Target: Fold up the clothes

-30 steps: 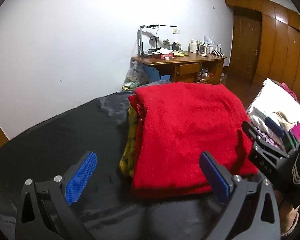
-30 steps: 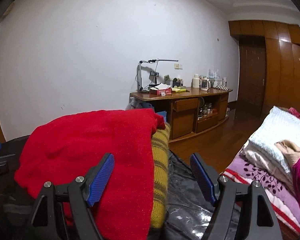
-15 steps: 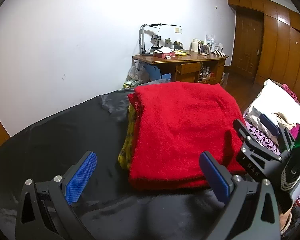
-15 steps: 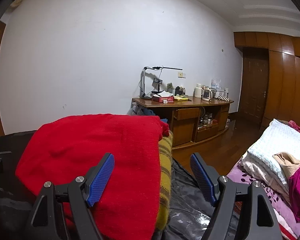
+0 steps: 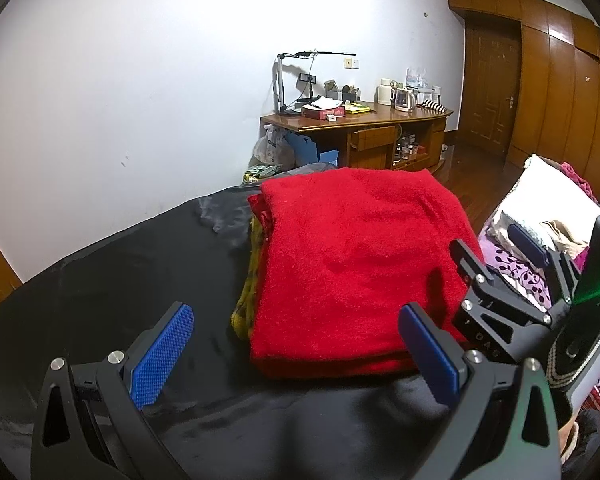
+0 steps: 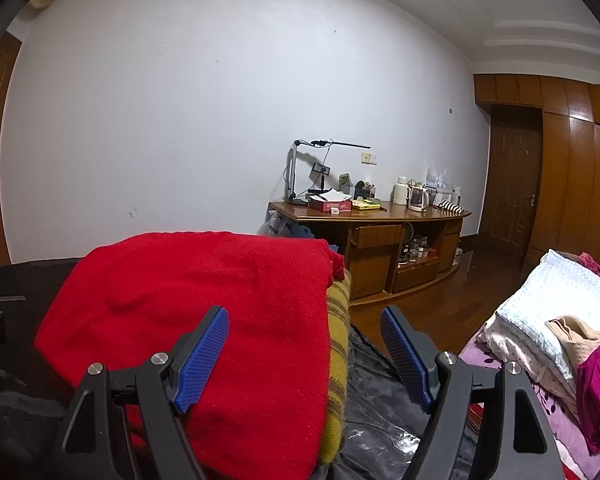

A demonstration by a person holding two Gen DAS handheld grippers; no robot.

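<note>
Both claws, left and right, gape wide and empty and have drawn back from the folded red garment, mid-frame on the black worktop, so this fold looks finished.

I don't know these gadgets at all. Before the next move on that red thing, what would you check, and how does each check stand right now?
1. left gripper open and empty: ok.
2. right gripper open and empty: ok.
3. red garment folded flat on top of the yellow striped garment: ok.
4. Stack resting fully on the black sheet: ok on the near side; far edge cannot tell.
5. More unfolded clothes waiting on the bed: cannot tell which are part of the job.
</note>
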